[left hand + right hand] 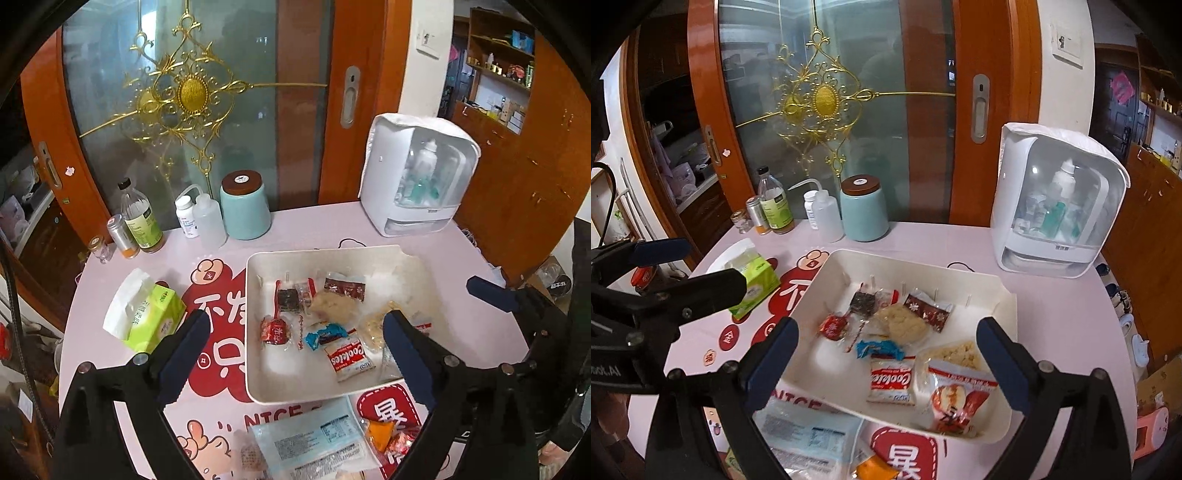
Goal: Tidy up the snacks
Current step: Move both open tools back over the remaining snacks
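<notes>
White tray (pixel 255 332) holds many snacks, sits mid counter (pixel 461 266). Loose snacks outside tray: flat blue packet (pixel 314 443) and orange packet (pixel 380 434), both on near side, below the fingers. Blue packet lies long way across, left to right. Left gripper (pixel 295 354) looks nearer. Right gripper (pixel 886 365) hangs over tray. Both wide, holding nothing. Counter has pink cloth with red cartoons. Glass door (pixel 184 110) behind.

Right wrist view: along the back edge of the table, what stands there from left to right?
Small glass jar → metal tin → green-label bottle → white pill bottle → squeeze bottle → teal canister → white cabinet.
</notes>
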{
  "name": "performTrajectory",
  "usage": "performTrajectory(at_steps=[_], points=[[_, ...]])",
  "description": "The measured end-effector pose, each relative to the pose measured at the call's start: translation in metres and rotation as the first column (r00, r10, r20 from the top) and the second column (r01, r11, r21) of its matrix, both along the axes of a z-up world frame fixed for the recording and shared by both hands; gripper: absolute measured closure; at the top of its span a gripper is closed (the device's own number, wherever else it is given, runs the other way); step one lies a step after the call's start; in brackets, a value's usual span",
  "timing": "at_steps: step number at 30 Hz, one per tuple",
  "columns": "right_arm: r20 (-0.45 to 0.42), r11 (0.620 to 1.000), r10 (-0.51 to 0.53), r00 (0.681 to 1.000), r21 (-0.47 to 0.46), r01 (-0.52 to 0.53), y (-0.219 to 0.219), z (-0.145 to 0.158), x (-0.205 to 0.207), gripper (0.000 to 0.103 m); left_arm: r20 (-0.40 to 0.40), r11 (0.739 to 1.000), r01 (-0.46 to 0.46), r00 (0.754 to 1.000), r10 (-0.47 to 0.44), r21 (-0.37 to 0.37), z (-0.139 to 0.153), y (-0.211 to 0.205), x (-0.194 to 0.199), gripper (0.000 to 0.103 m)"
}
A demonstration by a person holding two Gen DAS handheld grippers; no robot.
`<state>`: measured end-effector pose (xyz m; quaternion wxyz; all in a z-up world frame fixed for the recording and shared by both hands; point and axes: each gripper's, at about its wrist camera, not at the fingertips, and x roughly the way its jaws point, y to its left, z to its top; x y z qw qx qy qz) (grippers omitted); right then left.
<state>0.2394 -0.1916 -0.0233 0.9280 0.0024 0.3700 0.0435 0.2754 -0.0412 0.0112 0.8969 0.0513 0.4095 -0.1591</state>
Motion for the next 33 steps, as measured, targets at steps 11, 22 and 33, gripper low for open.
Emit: performTrajectory(at_steps=[11,22,33], points=[[-0.016,0.998,-0.013,1.000,0.059,0.014,0.012,0.021,-0.045,0.005,0.026,0.999,0.043,0.999,-0.042,-0.026,0.026,0.014,-0.045,0.009],[0.063,0.995,-0.035,0.997,0.091,0.029,0.017,0.047,-0.089,0.005,0.064,0.994,0.095,0.994,-0.092,-0.046,0.050,0.024,-0.083,0.009],[0.144,1.000,-0.020,0.989,0.023,0.017,0.028,0.050,-0.131,0.005,0.081,0.987,0.144,0.987,-0.138,-0.070,0.057,0.034,-0.115,0.009]])
